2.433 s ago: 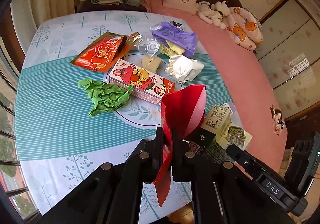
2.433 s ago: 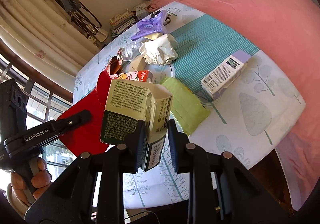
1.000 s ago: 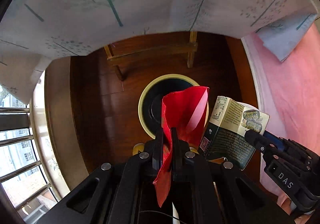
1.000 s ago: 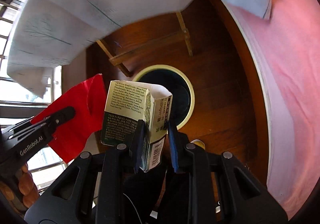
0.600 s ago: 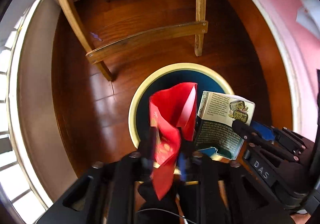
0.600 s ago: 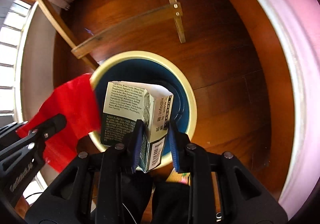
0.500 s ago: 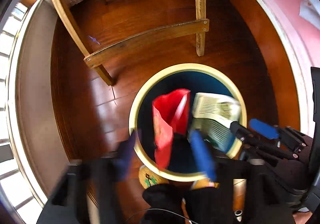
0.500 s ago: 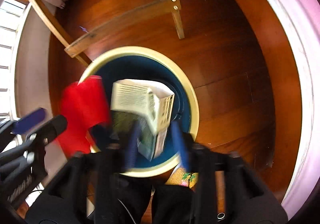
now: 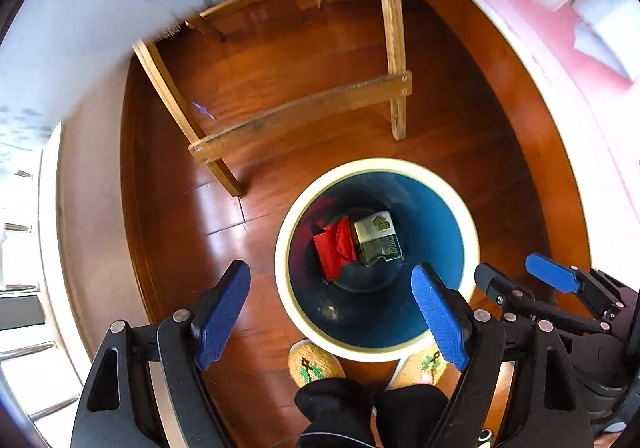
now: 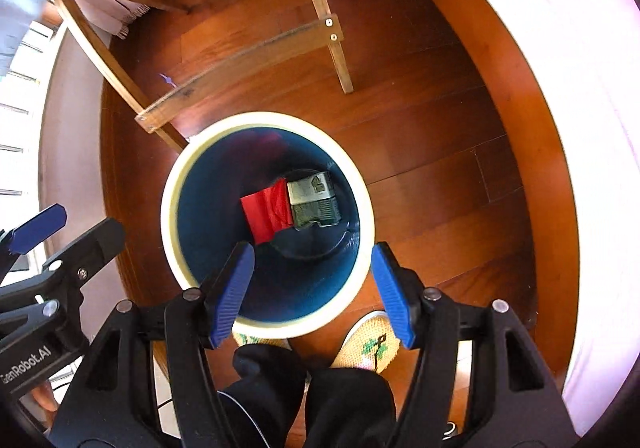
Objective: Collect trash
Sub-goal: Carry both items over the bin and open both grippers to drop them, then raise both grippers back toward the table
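The only lettering that reads clearly is "GenRobot.AI", printed in white on the black body of the left gripper (image 10: 38,232) where it enters the right wrist view at the lower left; the first letter runs partly out of the frame. The green and white printed carton (image 10: 314,200), lying at the bottom of the round blue bin with a cream rim (image 10: 170,184), carries blocks of small print on its dark lower half, but they are too small and blurred to read in either view. The red foil wrapper (image 10: 266,214) beside it shows no legible text.
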The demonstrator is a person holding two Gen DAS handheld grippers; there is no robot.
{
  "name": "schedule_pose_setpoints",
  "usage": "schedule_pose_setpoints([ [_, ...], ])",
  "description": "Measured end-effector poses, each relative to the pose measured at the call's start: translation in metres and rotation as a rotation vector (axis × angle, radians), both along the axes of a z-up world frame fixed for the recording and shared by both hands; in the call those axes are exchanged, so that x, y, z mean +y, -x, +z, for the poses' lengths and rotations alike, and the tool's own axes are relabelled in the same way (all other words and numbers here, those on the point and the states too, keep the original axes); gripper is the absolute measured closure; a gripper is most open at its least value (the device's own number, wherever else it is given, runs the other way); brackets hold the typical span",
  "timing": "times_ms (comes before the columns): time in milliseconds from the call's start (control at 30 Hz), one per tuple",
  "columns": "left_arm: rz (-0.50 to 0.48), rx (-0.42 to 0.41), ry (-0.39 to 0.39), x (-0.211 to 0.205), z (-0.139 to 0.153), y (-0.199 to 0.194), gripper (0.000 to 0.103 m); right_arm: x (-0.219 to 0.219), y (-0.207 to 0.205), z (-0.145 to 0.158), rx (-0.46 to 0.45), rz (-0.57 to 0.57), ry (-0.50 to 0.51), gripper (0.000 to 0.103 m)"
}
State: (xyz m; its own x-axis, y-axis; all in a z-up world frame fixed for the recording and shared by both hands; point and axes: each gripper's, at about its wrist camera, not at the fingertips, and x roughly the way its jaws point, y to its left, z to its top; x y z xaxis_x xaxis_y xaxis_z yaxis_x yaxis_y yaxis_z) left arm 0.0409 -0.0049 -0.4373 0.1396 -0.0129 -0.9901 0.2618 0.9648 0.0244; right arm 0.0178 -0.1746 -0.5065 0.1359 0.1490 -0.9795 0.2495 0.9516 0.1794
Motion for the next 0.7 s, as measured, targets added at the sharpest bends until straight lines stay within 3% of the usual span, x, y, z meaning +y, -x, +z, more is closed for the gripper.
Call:
schedule_pose_setpoints([
  [233,0.001,-0.039,0.026,0.008,0.086,0.008,0.019,-0.004,0.017,0.083,-0.008,-0.023,-0.015,0.045],
  [400,-0.018,-0.068,0.056,0.02,0.165,0.013,0.019,0.001,0.03,0.15,-0.023,-0.025,-0.022,0.045],
  [700,-0.066,-0.233,0.054,0.032,0.306,0.029,0.02,0.017,0.043,0.283,-0.127,0.029,-0.024,0.045],
])
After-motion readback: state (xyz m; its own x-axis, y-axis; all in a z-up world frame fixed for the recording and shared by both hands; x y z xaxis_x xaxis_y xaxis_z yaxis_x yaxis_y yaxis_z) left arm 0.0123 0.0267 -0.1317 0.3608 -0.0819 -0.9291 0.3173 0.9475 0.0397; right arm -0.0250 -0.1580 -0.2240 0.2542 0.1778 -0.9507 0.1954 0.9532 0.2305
